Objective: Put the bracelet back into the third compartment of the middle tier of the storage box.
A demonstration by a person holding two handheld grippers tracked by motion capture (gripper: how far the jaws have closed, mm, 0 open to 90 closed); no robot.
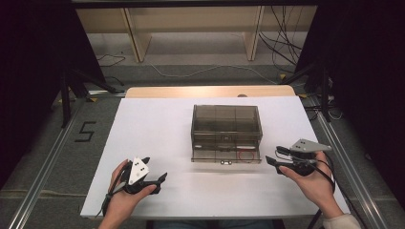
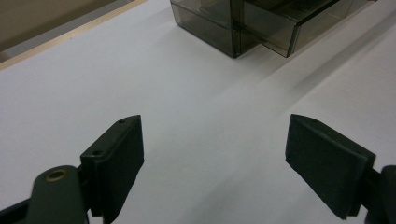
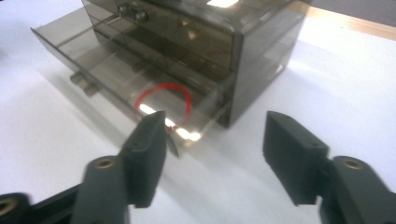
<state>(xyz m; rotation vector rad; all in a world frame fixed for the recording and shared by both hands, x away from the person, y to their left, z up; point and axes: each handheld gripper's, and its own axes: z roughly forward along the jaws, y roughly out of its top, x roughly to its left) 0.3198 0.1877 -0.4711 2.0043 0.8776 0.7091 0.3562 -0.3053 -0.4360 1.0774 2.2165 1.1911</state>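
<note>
Smoky clear plastic forms a small drawer box point(image 1: 226, 128) standing at the middle of a white table point(image 1: 157, 129). Its bottom drawer point(image 1: 226, 155) is pulled out toward the person, and a red rubber band point(image 3: 164, 98) lies inside near the drawer's right end. The right gripper point(image 1: 276, 156) is held just beside that end, jaws spread wide with nothing between them. The left gripper point(image 1: 155, 170) sits well apart at the near left, jaws also spread and empty.

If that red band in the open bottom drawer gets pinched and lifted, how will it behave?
The red band is a thin loop lying flat, so probably floppy and very light. It would likely sag from the jaws. Lying flat on the smooth floor of the drawer, it may be awkward to pinch.
</note>
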